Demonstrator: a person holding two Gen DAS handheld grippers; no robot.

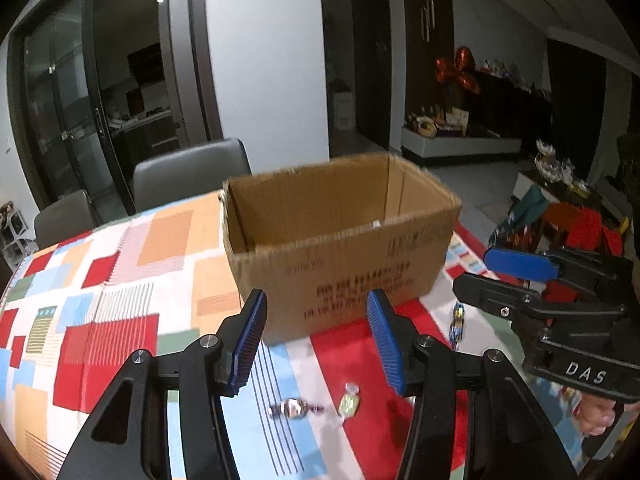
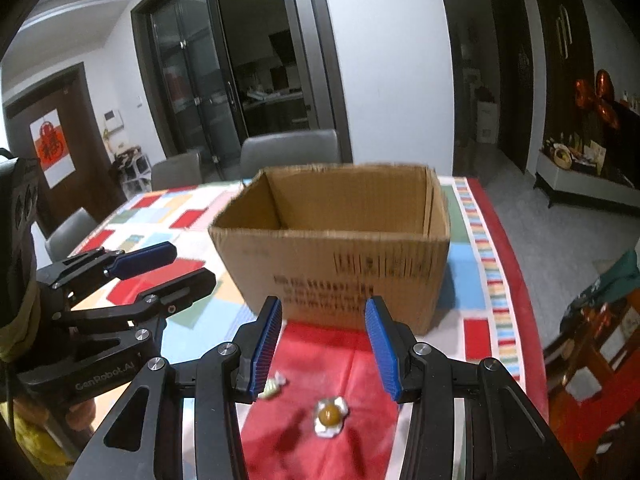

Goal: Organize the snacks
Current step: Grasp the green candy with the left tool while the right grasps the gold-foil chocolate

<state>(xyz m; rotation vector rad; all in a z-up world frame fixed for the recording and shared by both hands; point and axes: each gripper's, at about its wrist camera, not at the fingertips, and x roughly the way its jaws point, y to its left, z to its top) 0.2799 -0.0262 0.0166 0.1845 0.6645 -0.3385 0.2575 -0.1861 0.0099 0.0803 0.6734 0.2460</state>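
Candies [image 1: 295, 408] number three near your left gripper [image 1: 316, 344] and right gripper [image 2: 324, 352], both level, jaws apart, facing one cardboard box [image 1: 340, 240]

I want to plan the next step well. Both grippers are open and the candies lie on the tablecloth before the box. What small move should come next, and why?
Probably lower the right gripper onto the round yellow candy and close. That candy lies just ahead, between its open jaws, and the cardboard box stands open right behind it. The left gripper is also open and holds nothing.
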